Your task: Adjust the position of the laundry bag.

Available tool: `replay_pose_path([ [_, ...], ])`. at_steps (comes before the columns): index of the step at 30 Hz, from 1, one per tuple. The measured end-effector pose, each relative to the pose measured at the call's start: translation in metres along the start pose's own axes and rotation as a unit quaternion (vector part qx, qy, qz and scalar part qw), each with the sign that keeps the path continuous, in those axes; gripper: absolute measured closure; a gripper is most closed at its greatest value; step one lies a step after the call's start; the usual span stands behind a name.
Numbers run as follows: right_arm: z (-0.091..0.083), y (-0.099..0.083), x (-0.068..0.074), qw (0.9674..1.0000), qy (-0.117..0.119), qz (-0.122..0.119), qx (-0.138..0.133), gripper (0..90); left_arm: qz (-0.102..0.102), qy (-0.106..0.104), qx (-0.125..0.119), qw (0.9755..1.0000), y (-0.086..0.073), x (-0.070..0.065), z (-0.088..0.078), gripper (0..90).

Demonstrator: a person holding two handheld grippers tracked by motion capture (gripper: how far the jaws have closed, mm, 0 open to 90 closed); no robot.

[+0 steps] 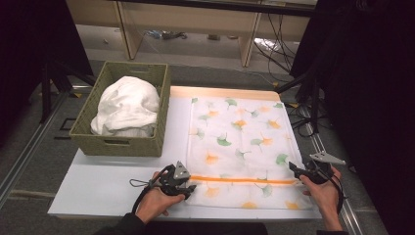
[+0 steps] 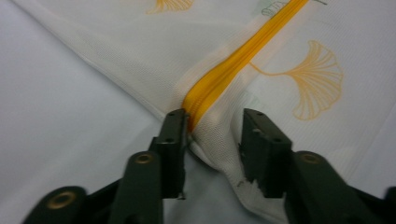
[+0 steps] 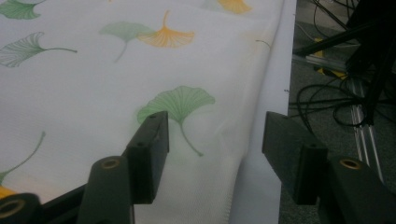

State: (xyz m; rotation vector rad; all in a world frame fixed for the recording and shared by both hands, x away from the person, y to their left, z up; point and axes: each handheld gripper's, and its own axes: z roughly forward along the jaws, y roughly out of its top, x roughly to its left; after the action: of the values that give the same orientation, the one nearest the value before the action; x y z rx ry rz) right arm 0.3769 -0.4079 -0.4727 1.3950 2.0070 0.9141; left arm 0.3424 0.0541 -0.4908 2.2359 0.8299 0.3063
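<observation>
A white mesh bag [image 1: 240, 142] printed with green and orange ginkgo leaves lies flat on the table, with an orange zipper [image 1: 244, 180] running across it near the front. My left gripper [image 1: 192, 188] sits at the zipper's left end. In the left gripper view the jaws [image 2: 212, 128] stand apart around the bag's edge. The zipper end [image 2: 219, 84] touches the left jaw, and a gap remains at the other jaw. My right gripper [image 1: 293, 169] is at the bag's right edge. In the right gripper view its jaws [image 3: 212, 135] stand wide, straddling that hem [image 3: 243, 154] without pressing it.
A woven olive basket [image 1: 122, 146] holding a crumpled white cloth [image 1: 128, 105] stands at the table's back left. The white tabletop [image 1: 107, 181] is bare in front of the basket. Cables and a metal rail [image 3: 364, 135] lie on the floor past the table's right edge.
</observation>
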Motion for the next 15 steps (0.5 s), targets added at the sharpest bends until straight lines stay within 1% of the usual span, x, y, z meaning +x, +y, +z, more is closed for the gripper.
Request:
replay_pose_path([
  [1, 0.003, 0.001, -0.003, 0.9999, 0.007, 0.004, 0.008, 46.2, 0.001, -0.003, 0.000, 1.0000, 0.000, 0.000, 0.000, 72.4],
  [2, 0.004, 0.002, -0.005, 0.9999, 0.000, 0.005, 0.013, 47.5, 0.004, -0.009, -0.001, 1.0000, 0.001, -0.001, 0.000, 76.7],
  [3, 0.006, 0.002, -0.006, 0.9997, 0.012, 0.012, 0.015, 49.0, 0.005, -0.010, 0.001, 0.9999, 0.001, -0.002, 0.000, 81.4],
  [4, 0.006, 0.002, -0.006, 0.9997, 0.012, 0.012, 0.015, 49.0, 0.017, -0.012, 0.000, 0.9998, 0.002, -0.001, 0.000, 81.4],
  [5, 0.010, 0.003, -0.010, 0.9996, 0.008, 0.014, 0.022, 51.6, 0.013, -0.013, -0.001, 0.9998, 0.001, -0.002, 0.000, 84.3],
  [6, 0.011, 0.004, -0.013, 0.9995, 0.008, 0.014, 0.026, 52.9, 0.020, -0.016, -0.002, 0.9997, 0.002, 0.000, 0.000, 84.4],
  [7, 0.012, 0.005, -0.014, 0.9995, 0.005, 0.010, 0.028, 55.5, 0.003, -0.022, -0.004, 0.9997, 0.002, 0.001, 0.000, 84.6],
  [8, 0.012, 0.005, -0.014, 0.9995, 0.005, 0.010, 0.028, 55.5, 0.003, -0.022, -0.004, 0.9997, 0.002, 0.001, 0.000, 84.8],
  [9, 0.016, 0.006, -0.016, 0.9987, 0.000, 0.032, 0.039, 55.9, 0.000, -0.023, -0.003, 0.9997, 0.001, 0.002, 0.000, 84.9],
  [10, 0.016, 0.006, -0.016, 0.9987, 0.000, 0.032, 0.039, 55.9, 0.000, -0.026, -0.003, 0.9997, 0.001, 0.002, -0.001, 84.9],
  [11, 0.023, 0.007, -0.022, 0.9991, 0.011, 0.021, 0.036, 57.8, 0.006, -0.026, -0.004, 0.9996, 0.001, 0.003, -0.001, 85.1],
  [12, 0.023, 0.007, -0.022, 0.9991, 0.011, 0.021, 0.036, 57.8, 0.006, -0.026, -0.004, 0.9996, 0.001, 0.003, -0.001, 85.1],
  [13, 0.026, 0.009, -0.023, 0.9982, 0.014, 0.036, 0.046, 60.0, 0.003, -0.022, -0.003, 0.9998, 0.001, 0.002, -0.001, 85.1],
  [14, 0.026, 0.009, -0.023, 0.9982, 0.014, 0.036, 0.046, 60.0, 0.003, -0.025, -0.005, 0.9997, 0.001, 0.002, -0.001, 85.1],
  [15, 0.028, 0.009, -0.026, 0.9990, 0.013, 0.010, 0.042, 61.7, 0.002, -0.024, -0.004, 0.9997, 0.001, 0.002, -0.001, 85.1],
])
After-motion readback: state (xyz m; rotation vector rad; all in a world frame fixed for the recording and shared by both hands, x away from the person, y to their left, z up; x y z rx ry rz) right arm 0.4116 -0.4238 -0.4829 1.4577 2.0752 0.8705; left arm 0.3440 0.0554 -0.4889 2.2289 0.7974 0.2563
